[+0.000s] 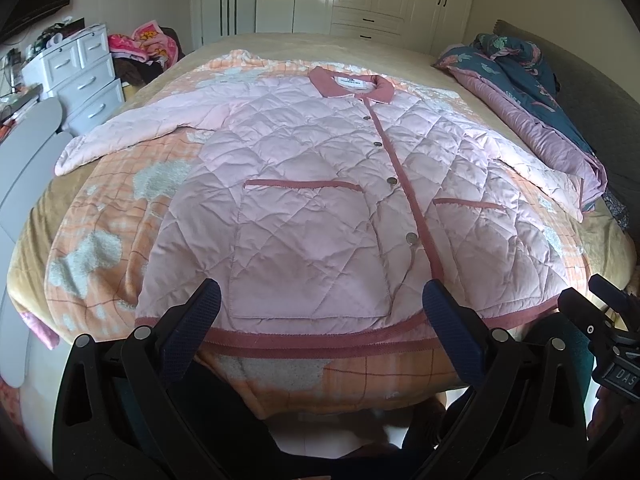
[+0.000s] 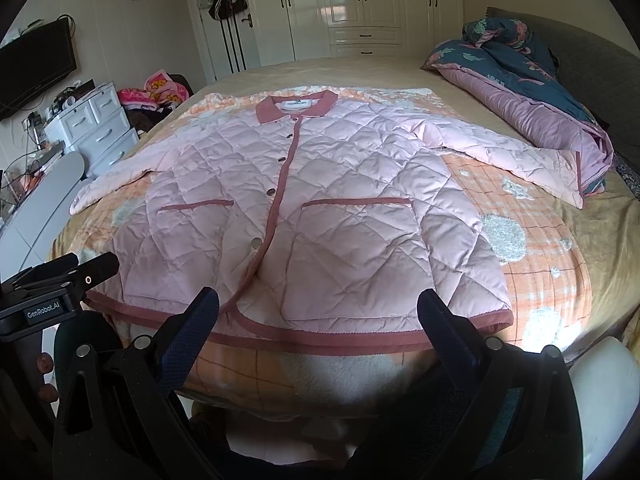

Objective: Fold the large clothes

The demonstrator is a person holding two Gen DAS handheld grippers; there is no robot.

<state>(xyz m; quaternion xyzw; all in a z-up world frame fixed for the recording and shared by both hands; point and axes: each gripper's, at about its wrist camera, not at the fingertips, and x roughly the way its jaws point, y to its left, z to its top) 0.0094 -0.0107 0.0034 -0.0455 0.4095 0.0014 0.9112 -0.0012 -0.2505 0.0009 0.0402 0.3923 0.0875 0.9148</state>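
A pink quilted jacket with darker pink trim lies flat and buttoned on an orange checked blanket, collar far, hem near me, both sleeves spread out. It also shows in the right wrist view. My left gripper is open and empty, hovering just before the hem, left of the button line. My right gripper is open and empty, just before the hem's right half. The right gripper's body shows at the left view's right edge.
The blanket covers a tan bed. A rolled teal and purple quilt lies along the bed's right side, next to the right sleeve. White drawers and piled clothes stand left of the bed. White wardrobes line the far wall.
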